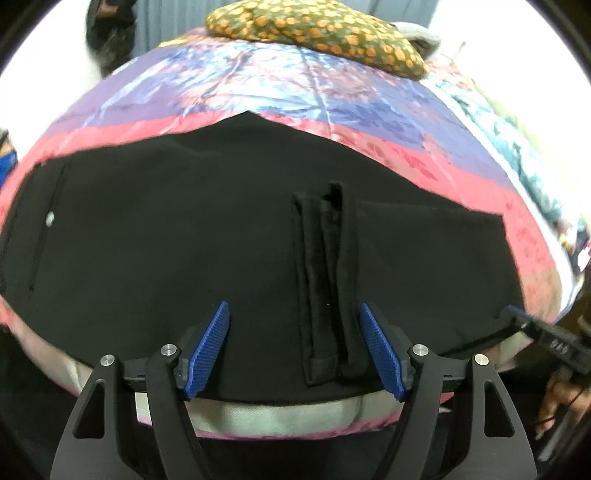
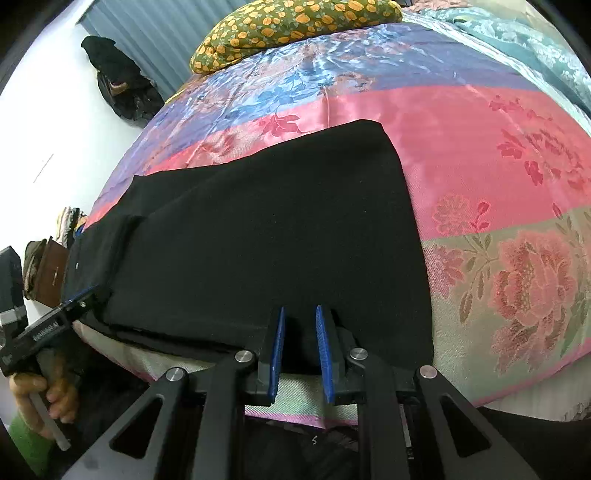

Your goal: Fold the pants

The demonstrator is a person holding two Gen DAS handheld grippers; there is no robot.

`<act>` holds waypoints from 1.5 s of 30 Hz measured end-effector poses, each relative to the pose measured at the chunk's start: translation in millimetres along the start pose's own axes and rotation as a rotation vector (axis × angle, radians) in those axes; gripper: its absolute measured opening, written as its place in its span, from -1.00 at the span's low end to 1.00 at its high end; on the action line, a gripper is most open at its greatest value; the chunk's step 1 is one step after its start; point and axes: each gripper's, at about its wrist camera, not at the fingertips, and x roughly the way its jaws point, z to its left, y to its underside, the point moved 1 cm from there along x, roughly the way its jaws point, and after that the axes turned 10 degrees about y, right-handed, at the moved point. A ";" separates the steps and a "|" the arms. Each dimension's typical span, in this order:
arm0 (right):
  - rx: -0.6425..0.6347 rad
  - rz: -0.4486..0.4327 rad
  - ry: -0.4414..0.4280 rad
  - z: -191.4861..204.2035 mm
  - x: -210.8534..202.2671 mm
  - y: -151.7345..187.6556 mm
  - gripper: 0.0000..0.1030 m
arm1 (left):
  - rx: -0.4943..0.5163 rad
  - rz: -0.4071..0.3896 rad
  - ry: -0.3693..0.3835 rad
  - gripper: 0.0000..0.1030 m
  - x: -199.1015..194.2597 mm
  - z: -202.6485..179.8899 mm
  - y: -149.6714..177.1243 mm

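Pants (image 1: 166, 240): black, lying flat across the near part of a bed, over the pink band of a satin bedspread (image 1: 461, 173) patterned in pink, purple and blue with woven flowers. The garment is already doubled over; in the left wrist view the narrow hemmed leg ends (image 1: 325, 280) lie on top of the wider black panel, running toward the near edge of the bed. A small pale button (image 1: 50, 218) shows on the fabric at far left, beside a seam line.

Left gripper (image 1: 293, 347): jaws stand wide apart, blue ribbed pads (image 1: 208, 347) on either side of the leg ends, not pressing on them; nothing is gripped. It points steeply down at the near edge of the cloth. In the right wrist view it appears at lower left, with the fingers of a hand (image 2: 40, 402) around its handle.

Right gripper (image 2: 301, 354): jaws narrow, only a slim gap between the blue pads. It sits at the near edge of the black fabric, close to the garment's right corner (image 2: 424, 350); whether any cloth is pinched between the pads cannot be told.

Pillow (image 2: 295, 22): olive green with orange fruit print, at the far end of the bed.

Dark bag (image 2: 122, 88): on the pale floor beside the bed, near a grey curtain (image 2: 147, 33).
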 end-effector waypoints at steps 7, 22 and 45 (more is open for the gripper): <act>-0.022 -0.026 0.024 9.3 7.3 -14.3 -0.63 | 0.041 0.037 0.086 0.38 8.3 -20.3 -3.2; -0.214 -0.235 0.089 52.4 -30.3 -16.8 0.17 | 0.125 -0.015 -0.038 -0.83 11.6 -28.8 -6.1; -0.310 -0.077 0.118 73.9 17.9 -0.7 0.99 | -0.002 -0.164 -0.171 0.63 -26.3 15.6 -10.2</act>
